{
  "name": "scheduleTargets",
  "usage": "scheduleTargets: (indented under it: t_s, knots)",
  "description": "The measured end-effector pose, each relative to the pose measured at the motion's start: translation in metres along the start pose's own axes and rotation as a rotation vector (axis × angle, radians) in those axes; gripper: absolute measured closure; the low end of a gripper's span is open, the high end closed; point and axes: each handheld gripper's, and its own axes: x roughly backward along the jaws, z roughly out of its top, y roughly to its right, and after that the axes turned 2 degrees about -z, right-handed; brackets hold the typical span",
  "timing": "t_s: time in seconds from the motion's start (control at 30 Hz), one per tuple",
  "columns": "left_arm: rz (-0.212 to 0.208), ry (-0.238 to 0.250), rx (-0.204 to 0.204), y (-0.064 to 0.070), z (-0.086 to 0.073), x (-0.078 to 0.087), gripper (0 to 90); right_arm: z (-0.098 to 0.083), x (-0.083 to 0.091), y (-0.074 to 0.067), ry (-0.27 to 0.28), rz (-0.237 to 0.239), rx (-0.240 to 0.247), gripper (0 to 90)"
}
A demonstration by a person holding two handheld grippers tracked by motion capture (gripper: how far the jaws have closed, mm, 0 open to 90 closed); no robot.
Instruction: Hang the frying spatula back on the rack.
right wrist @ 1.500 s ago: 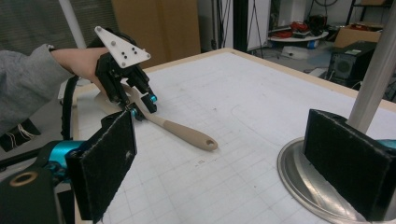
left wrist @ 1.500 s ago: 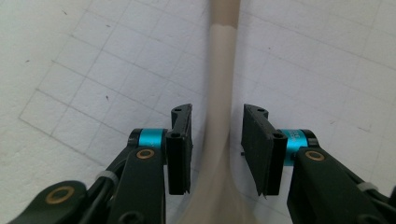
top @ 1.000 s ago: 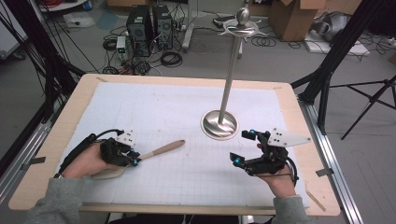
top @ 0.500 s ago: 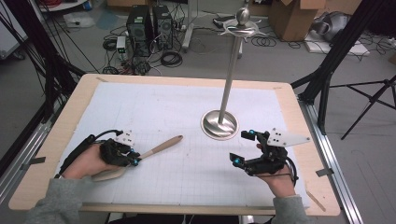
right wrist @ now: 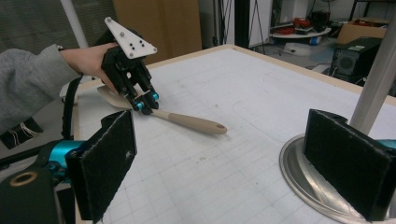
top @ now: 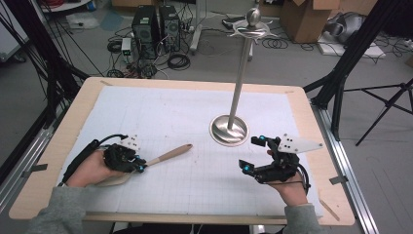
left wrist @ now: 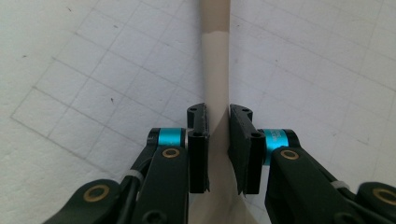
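A beige spatula (top: 170,154) with a wooden handle lies low over the gridded paper at the left front, its handle pointing right toward the stand. My left gripper (top: 139,165) is shut on its neck. In the left gripper view the two jaws of the gripper (left wrist: 218,126) press both sides of the spatula neck (left wrist: 217,88). The blade (top: 114,180) is partly hidden under the hand. My right gripper (top: 252,154) stands open at the right front, nothing between its pads (right wrist: 105,158). From there I see the spatula (right wrist: 191,122) and the left gripper (right wrist: 144,103) farther off.
A metal stand with a round base (top: 229,129) and a tall pole (top: 241,78) rises just beyond the right gripper; its base (right wrist: 303,182) lies close to the right jaw. White grid paper (top: 185,112) covers the wooden table (top: 58,146). Computers and cables sit on the floor behind.
The spatula's handle end has shifted slightly toward the far side of the table. Both hands stay almost where they were.
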Motion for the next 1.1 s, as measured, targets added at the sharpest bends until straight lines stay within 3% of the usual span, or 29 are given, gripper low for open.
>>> scheduleTargets:
  t_s: [0.07, 0.17, 0.5, 0.67, 1.1]
  knots:
    - [-0.007, 0.007, 0.020, 0.000, -0.001, 0.001, 77.6, 0.000, 0.001, 0.000, -0.001, -0.001, -0.001, 8.5]
    - [-0.018, 0.012, 0.004, -0.001, -0.001, 0.006, 77.5, 0.000, 0.002, -0.001, 0.001, 0.000, -0.007, 8.5]
    - [-0.050, 0.109, 0.023, 0.003, 0.008, 0.022, 77.5, 0.001, 0.004, 0.000, 0.011, -0.002, 0.000, 8.5]
    - [-0.036, 0.176, 0.025, 0.006, 0.017, 0.033, 77.5, 0.002, 0.004, 0.000, 0.016, 0.000, -0.002, 8.5]
    - [-0.028, 0.210, -0.013, 0.010, 0.052, 0.068, 77.5, 0.003, 0.006, -0.001, 0.024, 0.000, -0.003, 8.5]
